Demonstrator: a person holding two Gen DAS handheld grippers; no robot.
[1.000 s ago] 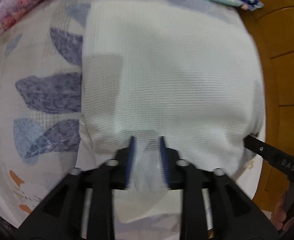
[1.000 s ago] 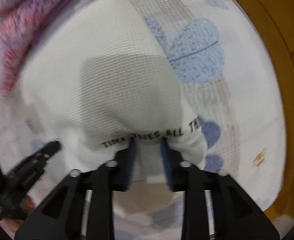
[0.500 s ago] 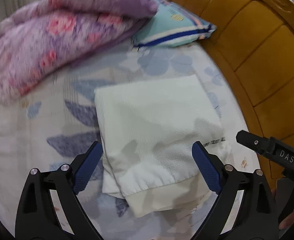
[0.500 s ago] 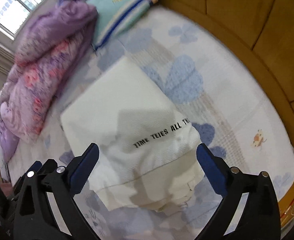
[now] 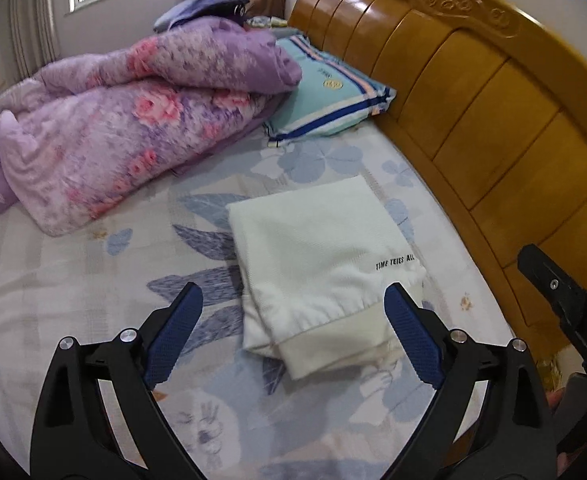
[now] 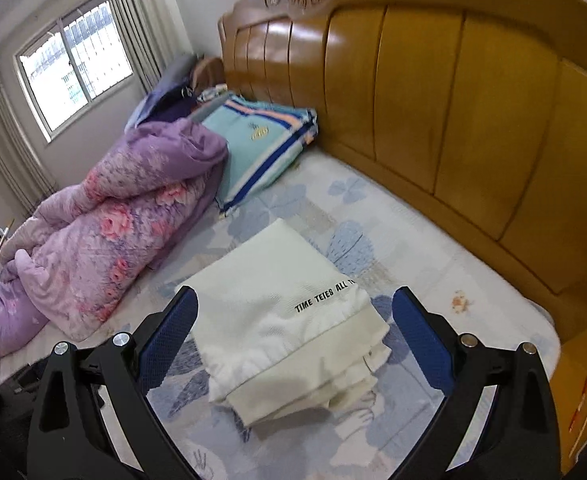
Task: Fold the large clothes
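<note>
The left hand-held gripper [image 5: 293, 330] hangs above the bed, tilted downward toward the mattress, its blue-padded fingers [image 5: 173, 336] spread wide with nothing between them. The right hand-held gripper [image 6: 293, 336] is posed the same way, angled down, jaws wide apart and empty; its black tip also shows at the right edge of the left wrist view.

Below both lies the folded white waffle-knit garment [image 5: 317, 252] with black lettering near its ribbed hem, resting flat on the pale bedsheet printed with blue leaves and flowers [image 5: 93, 280], touching neither gripper.

A rumpled purple floral quilt [image 5: 125, 120] is heaped to the left, well apart from the garment. A turquoise pillow with blue and pink stripes [image 5: 329, 96] leans beside the carved glossy wooden headboard [image 6: 453, 100]. A barred window [image 6: 73, 52] with curtains is on the far wall.
</note>
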